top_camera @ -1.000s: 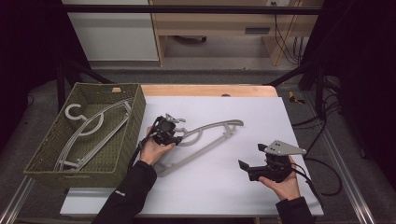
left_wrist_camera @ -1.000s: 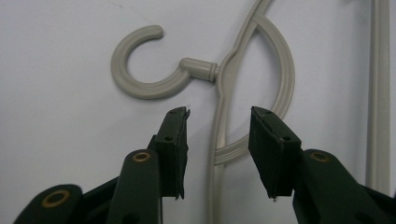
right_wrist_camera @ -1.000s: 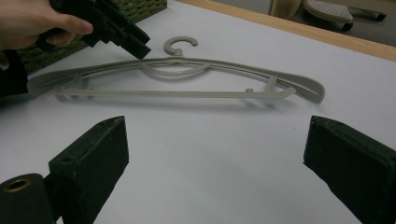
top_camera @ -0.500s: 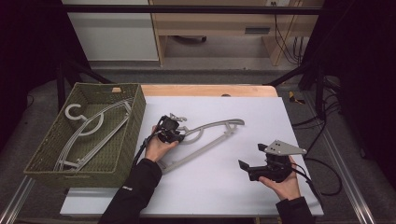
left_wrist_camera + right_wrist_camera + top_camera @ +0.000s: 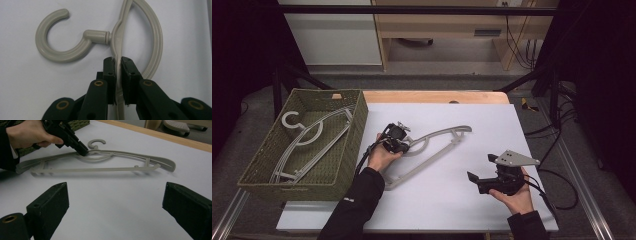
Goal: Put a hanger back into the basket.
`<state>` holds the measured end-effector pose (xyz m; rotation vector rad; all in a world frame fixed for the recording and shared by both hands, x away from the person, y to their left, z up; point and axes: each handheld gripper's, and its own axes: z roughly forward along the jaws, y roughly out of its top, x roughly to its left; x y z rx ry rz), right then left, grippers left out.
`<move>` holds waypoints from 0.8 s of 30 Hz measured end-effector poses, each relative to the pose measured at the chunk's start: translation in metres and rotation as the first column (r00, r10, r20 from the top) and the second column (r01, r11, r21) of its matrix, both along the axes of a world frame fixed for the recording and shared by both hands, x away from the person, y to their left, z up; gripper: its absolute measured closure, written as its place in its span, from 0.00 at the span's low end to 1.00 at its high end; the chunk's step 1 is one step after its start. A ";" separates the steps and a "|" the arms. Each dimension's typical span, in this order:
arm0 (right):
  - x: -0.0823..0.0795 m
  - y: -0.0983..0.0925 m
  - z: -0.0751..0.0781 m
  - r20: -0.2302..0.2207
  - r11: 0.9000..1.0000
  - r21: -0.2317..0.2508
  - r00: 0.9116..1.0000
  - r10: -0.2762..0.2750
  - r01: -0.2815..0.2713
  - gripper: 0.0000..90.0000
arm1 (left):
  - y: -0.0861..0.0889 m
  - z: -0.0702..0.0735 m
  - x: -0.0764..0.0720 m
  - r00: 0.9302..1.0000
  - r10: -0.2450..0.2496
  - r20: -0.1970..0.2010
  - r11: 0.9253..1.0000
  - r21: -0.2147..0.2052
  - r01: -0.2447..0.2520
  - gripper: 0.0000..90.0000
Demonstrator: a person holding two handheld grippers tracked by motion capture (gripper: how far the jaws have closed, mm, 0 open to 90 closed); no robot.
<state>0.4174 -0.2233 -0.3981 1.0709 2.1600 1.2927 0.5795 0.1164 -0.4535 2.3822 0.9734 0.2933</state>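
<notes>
A grey plastic hanger (image 5: 439, 145) lies flat on the white table top (image 5: 512, 125). My left gripper (image 5: 401, 144) has just been closing and is now shut on the hanger's upper bar (image 5: 118, 53) next to the hook (image 5: 57, 40); the bar sits pinched between the pads. The right gripper view shows the same grip on the hanger (image 5: 105, 161) by the left gripper (image 5: 83, 151). My right gripper (image 5: 479, 170) rests low at the table's right front, held in a hand, jaws wide apart with nothing between them. A second grey hanger (image 5: 309, 137) lies inside the green basket (image 5: 357, 130).
The woven green basket stands at the table's left edge, close to the left hand. A wooden strip (image 5: 437, 96) runs along the table's far edge. Cables (image 5: 552, 185) trail off the right side.
The left gripper's jaws closed on the hanger's bar near the hook, and the left hand shifted slightly. The hanger and the right gripper stayed where they were.
</notes>
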 end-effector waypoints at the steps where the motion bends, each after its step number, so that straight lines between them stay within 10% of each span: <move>1: 0.000 0.000 0.000 0.000 1.000 0.001 1.000 0.000 0.000 0.08 | 0.001 0.002 -0.002 1.000 -0.001 0.009 1.000 -0.003 0.001 0.92; 14: -0.001 -0.002 0.002 0.011 1.000 0.009 1.000 -0.005 0.005 0.08 | 0.019 0.051 -0.038 0.992 0.022 0.126 0.996 -0.091 -0.010 0.92; 24: -0.002 -0.004 0.004 0.016 1.000 0.010 1.000 -0.008 0.007 0.08 | 0.030 0.111 -0.072 0.966 0.055 0.252 0.991 -0.133 -0.022 0.92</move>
